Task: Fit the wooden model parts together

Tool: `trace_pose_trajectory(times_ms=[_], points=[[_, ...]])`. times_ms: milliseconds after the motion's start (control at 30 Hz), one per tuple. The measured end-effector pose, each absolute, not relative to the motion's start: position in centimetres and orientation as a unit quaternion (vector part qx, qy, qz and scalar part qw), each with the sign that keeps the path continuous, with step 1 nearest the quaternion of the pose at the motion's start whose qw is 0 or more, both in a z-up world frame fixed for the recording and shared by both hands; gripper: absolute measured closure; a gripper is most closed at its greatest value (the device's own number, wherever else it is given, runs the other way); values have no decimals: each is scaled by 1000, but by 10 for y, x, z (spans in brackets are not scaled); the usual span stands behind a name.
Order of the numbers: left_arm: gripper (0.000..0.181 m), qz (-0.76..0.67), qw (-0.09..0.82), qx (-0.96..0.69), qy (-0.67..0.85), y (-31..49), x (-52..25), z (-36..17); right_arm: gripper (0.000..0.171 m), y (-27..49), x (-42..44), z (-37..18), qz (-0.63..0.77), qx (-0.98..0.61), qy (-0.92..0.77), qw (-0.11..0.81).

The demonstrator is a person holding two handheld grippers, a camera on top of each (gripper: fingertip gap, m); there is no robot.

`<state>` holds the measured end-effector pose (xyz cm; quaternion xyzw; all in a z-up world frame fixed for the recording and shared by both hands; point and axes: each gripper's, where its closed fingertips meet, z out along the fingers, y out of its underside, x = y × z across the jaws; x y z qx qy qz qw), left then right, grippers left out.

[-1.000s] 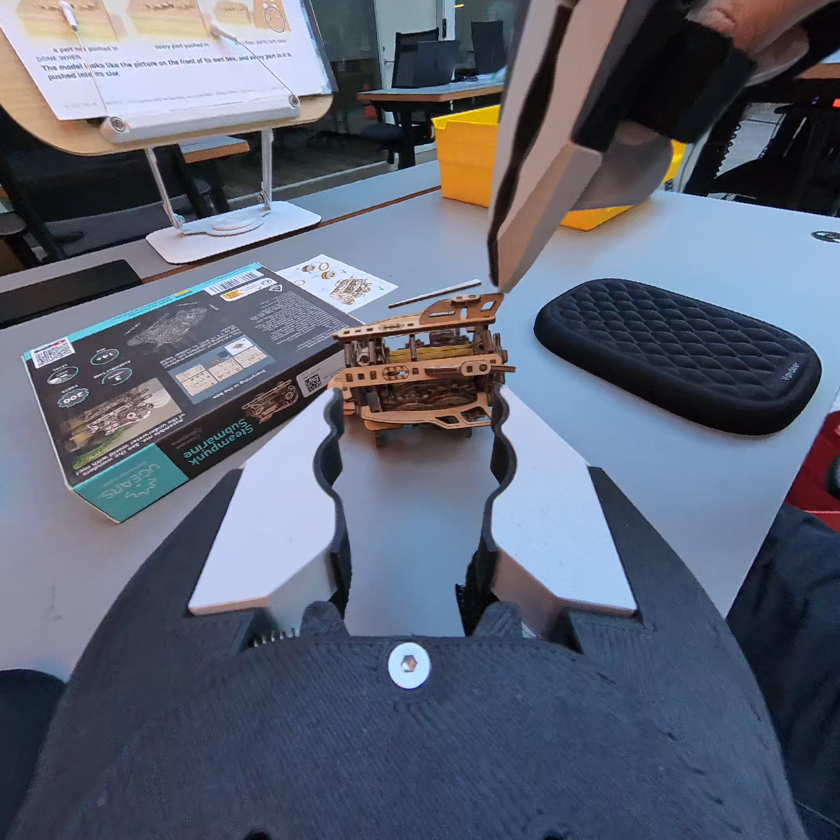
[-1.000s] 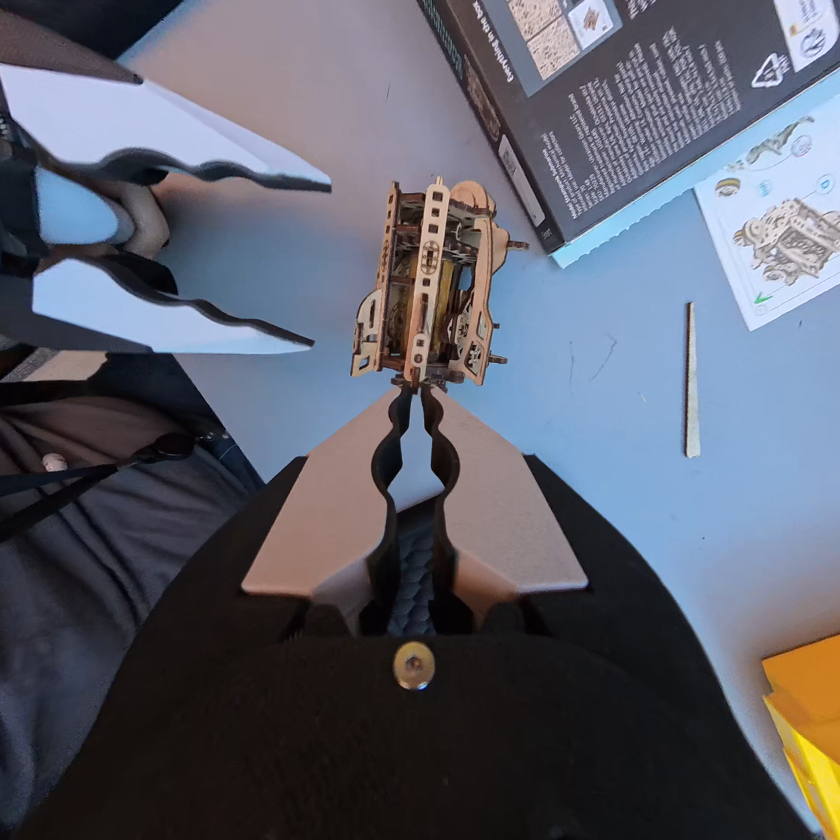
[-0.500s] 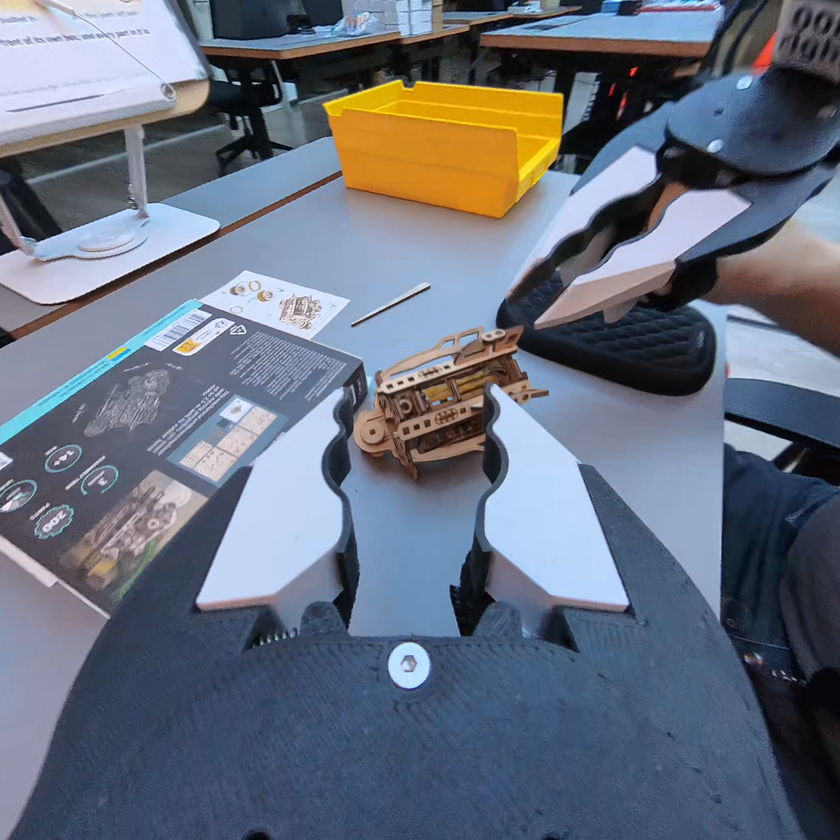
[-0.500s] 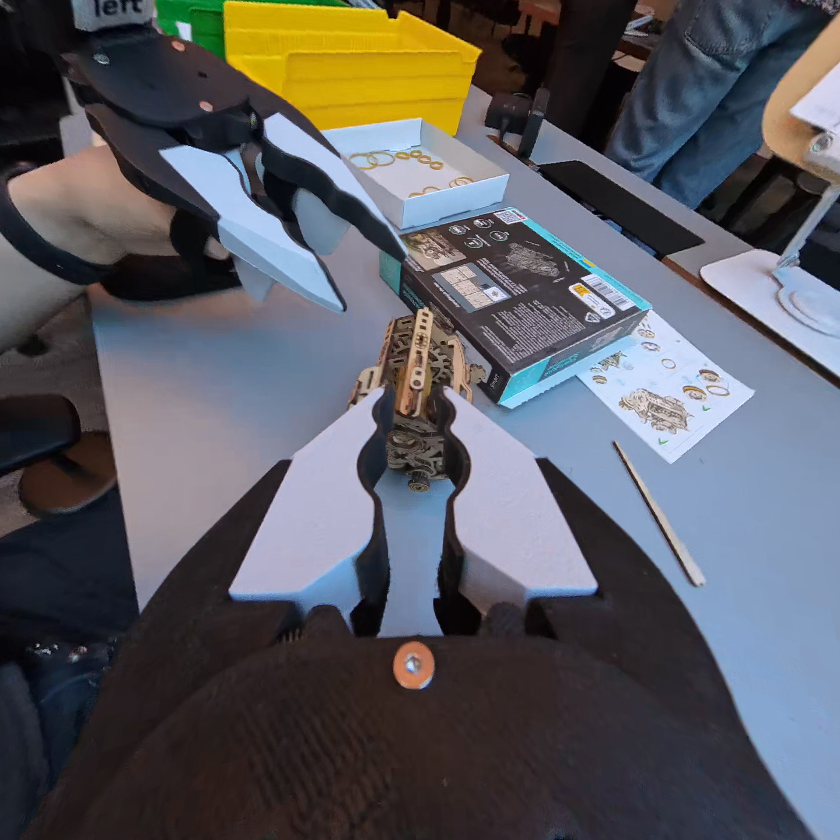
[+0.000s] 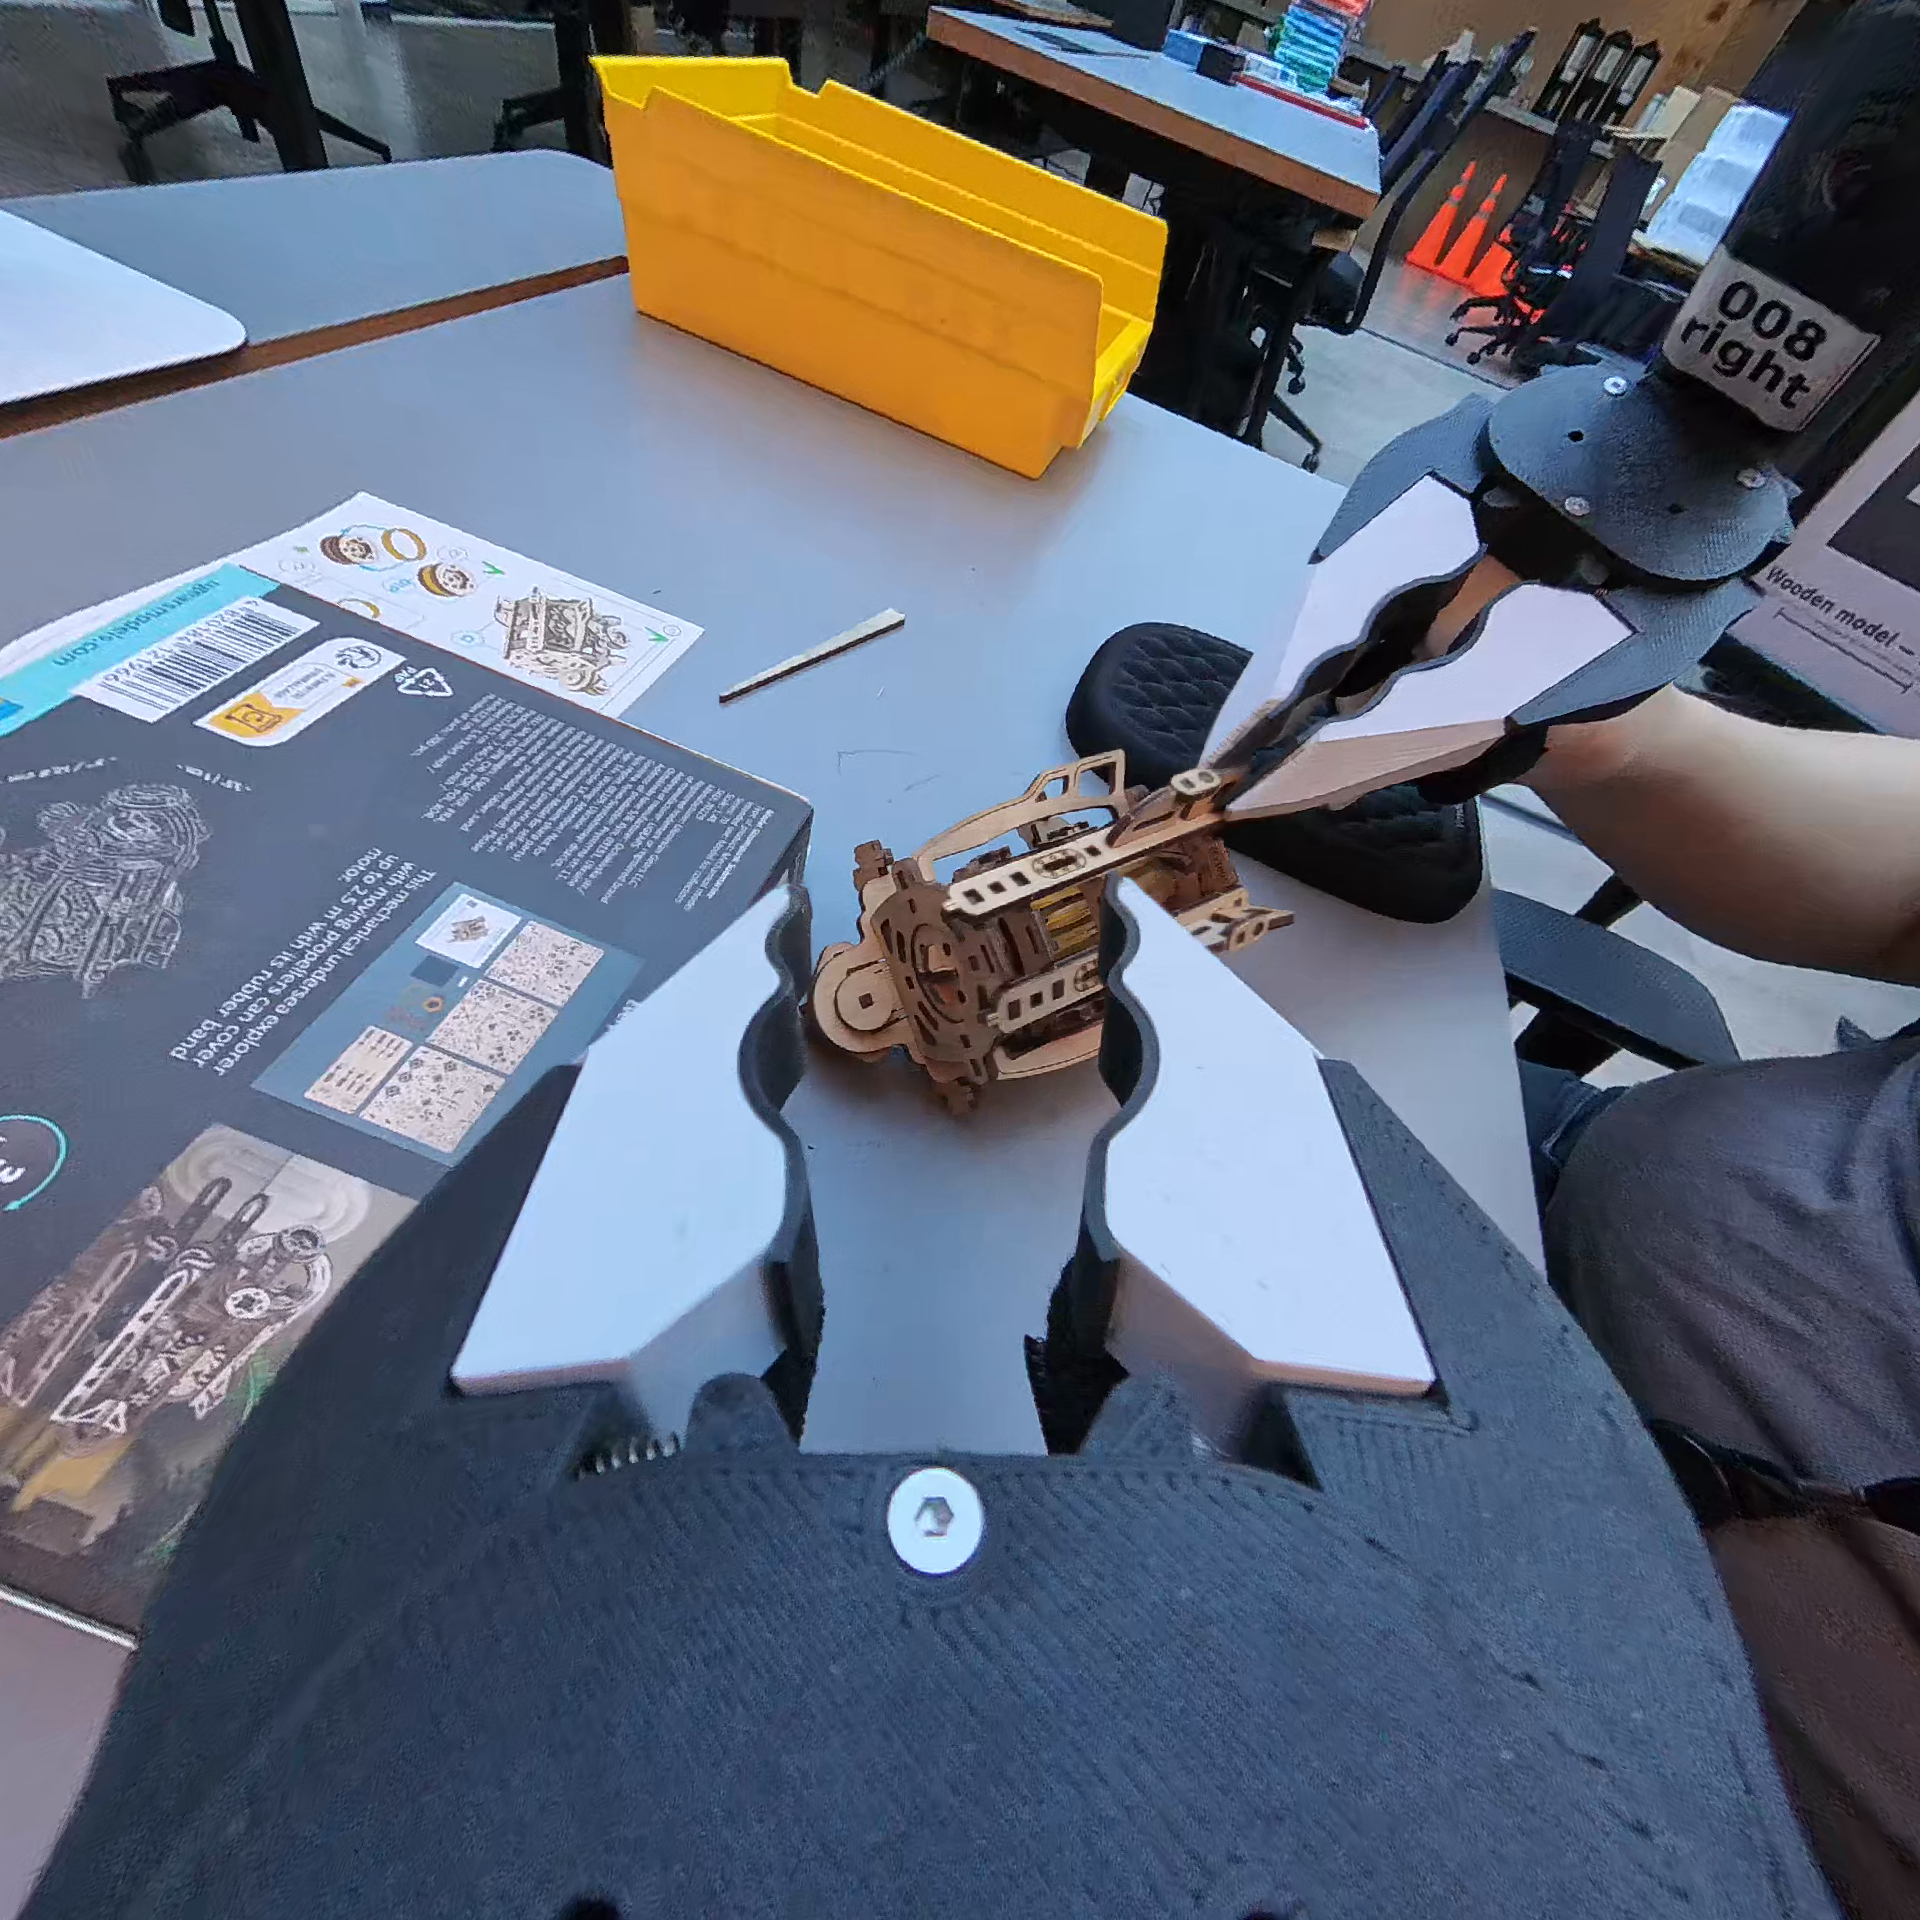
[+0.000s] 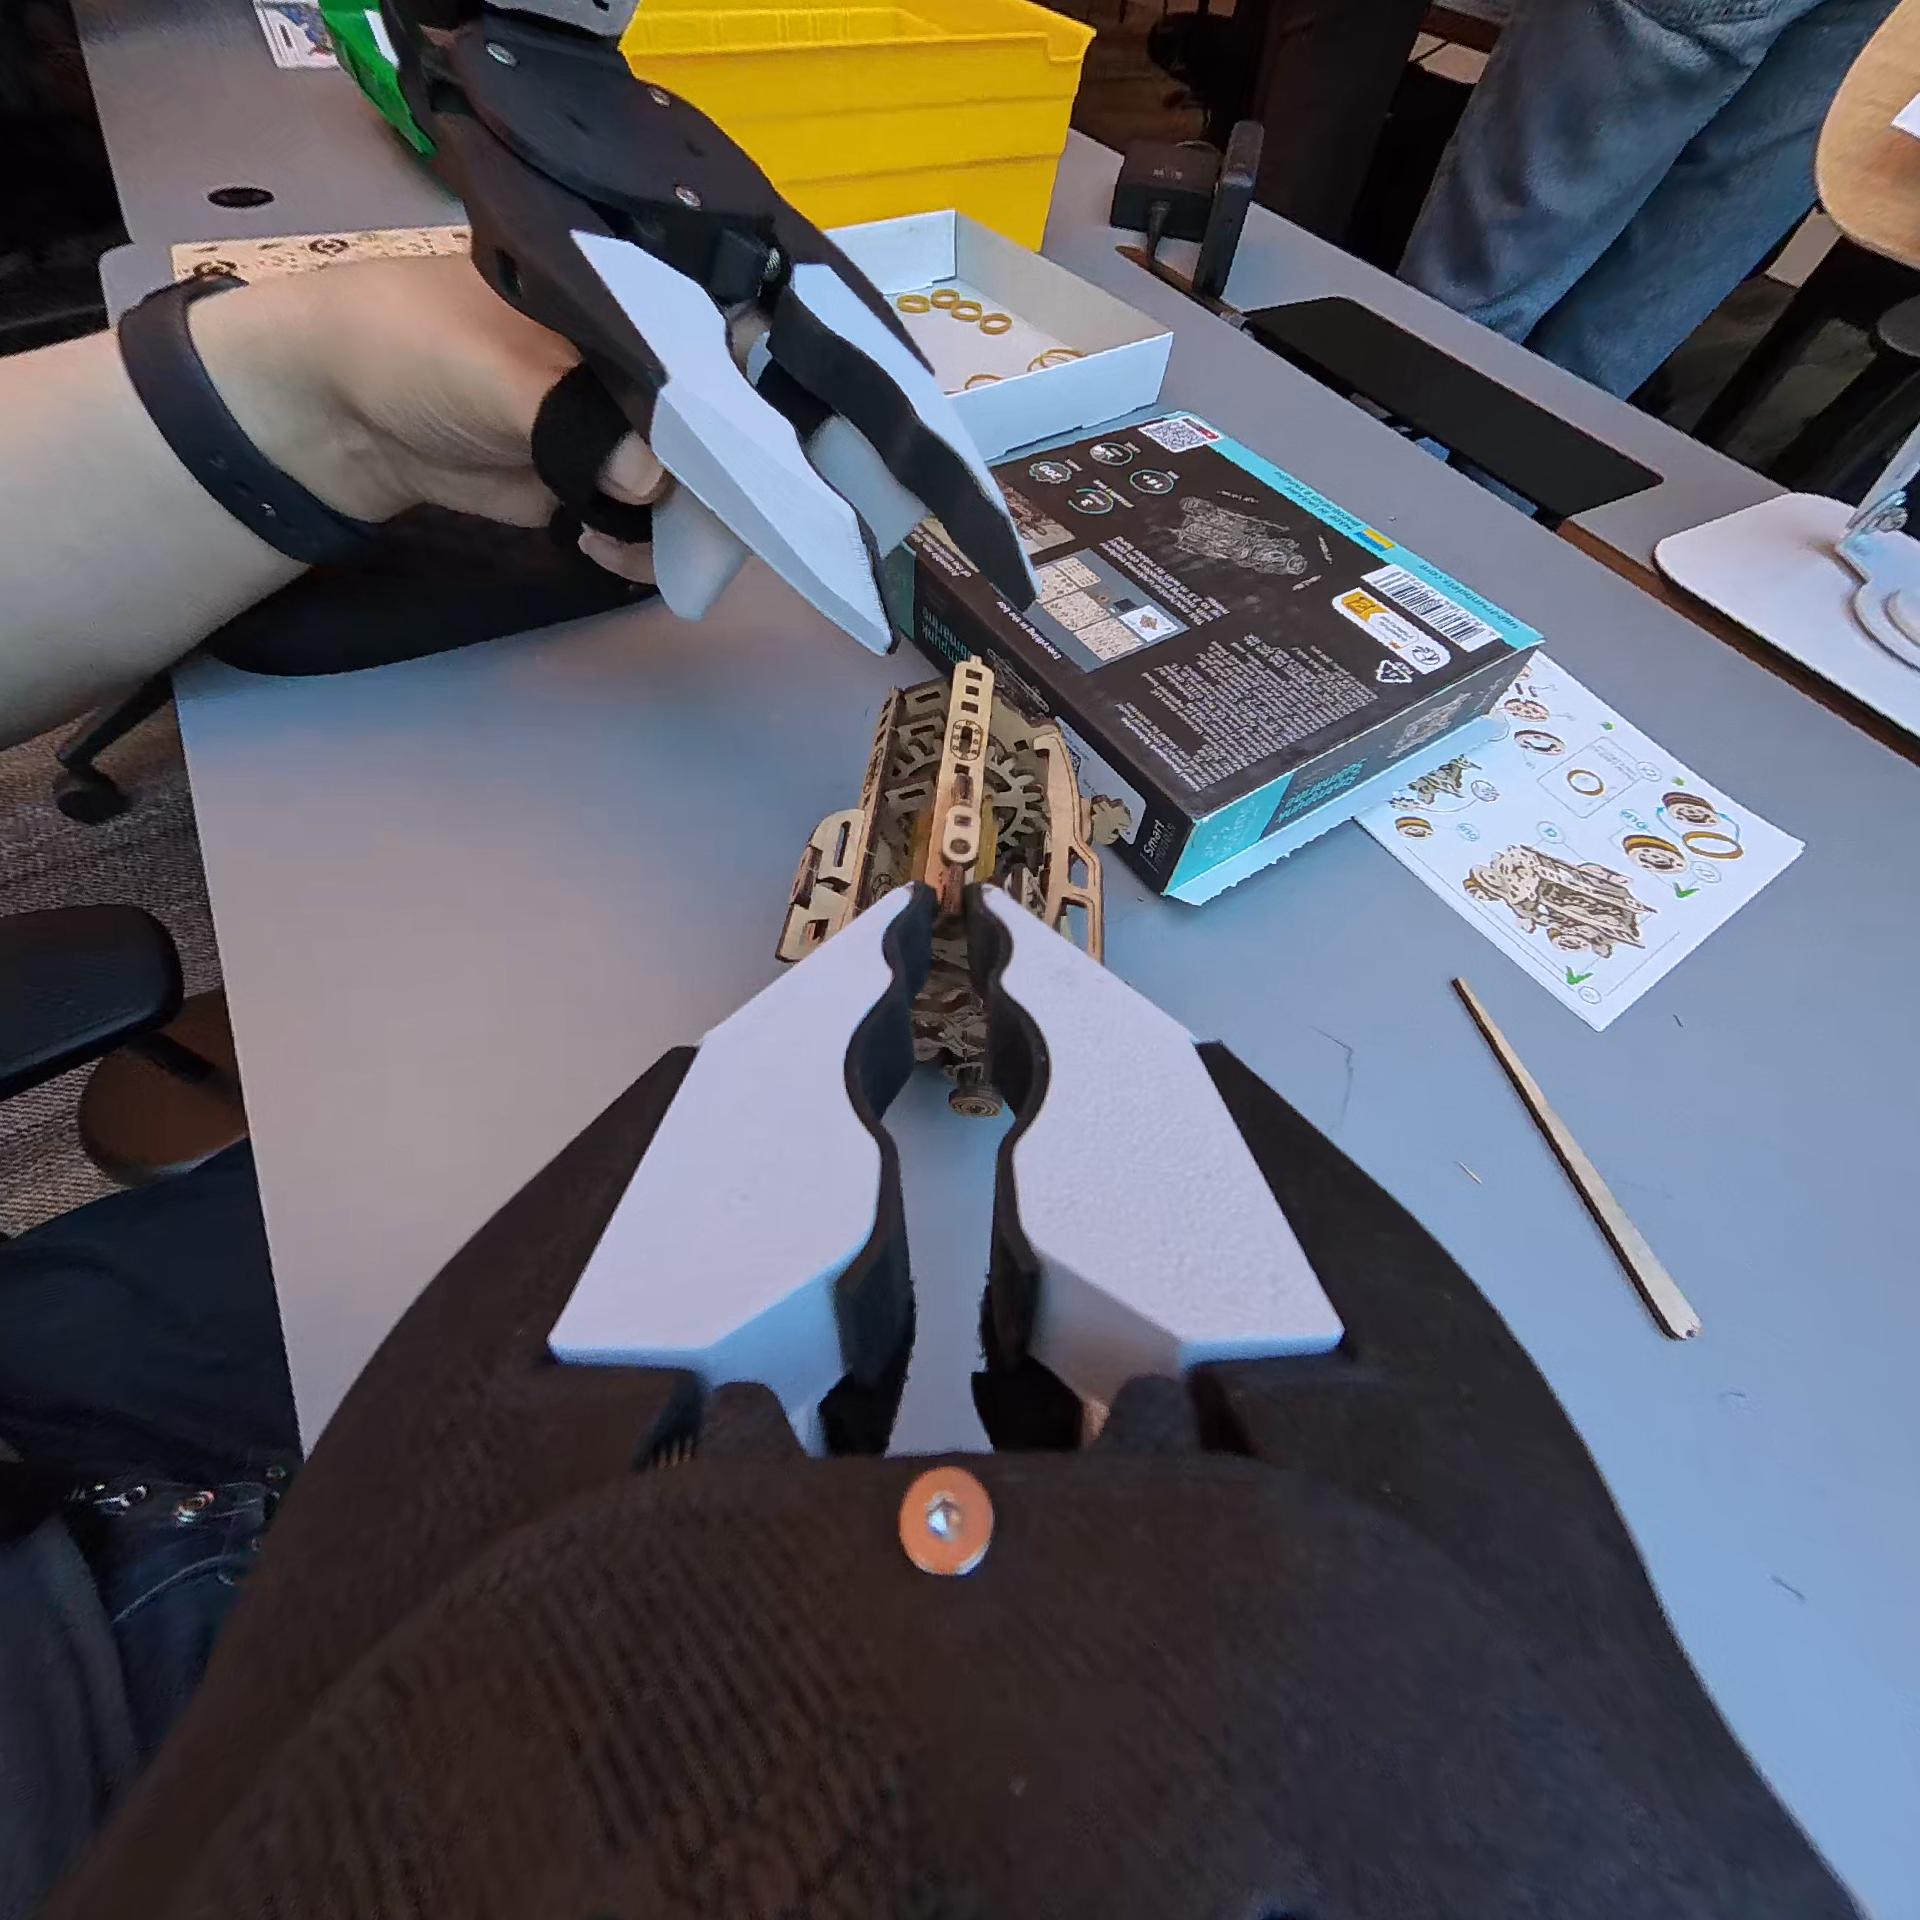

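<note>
Your right gripper (image 6: 948, 902), wide half a second ago, now pinches the top strip of the wooden model (image 5: 1023, 940) at frame centre on the grey table (image 5: 623, 457), tilting it; your left gripper (image 5: 951, 935) stays wide, so brace next

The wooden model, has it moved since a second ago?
Yes. The wooden model has turned and tipped, its front now angled toward the black box.
</note>
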<state>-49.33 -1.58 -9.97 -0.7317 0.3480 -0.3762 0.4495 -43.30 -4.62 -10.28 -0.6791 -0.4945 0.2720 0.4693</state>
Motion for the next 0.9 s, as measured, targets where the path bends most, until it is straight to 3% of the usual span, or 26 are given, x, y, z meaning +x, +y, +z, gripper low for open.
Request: trace_pose_trajectory(times_ms=[367,633,900], points=[[130,-352,466,-705,402,-26,-480,-88,167,-41,-428,-105,309,-692,-469,454],[136,-320,426,-689,491,-32,-449,-88,166,-36,-424,-106,339,-690,-459,445],[137,-325,448,-691,464,-32,-475,-81,164,-29,-421,-106,336,-692,-458,445]])
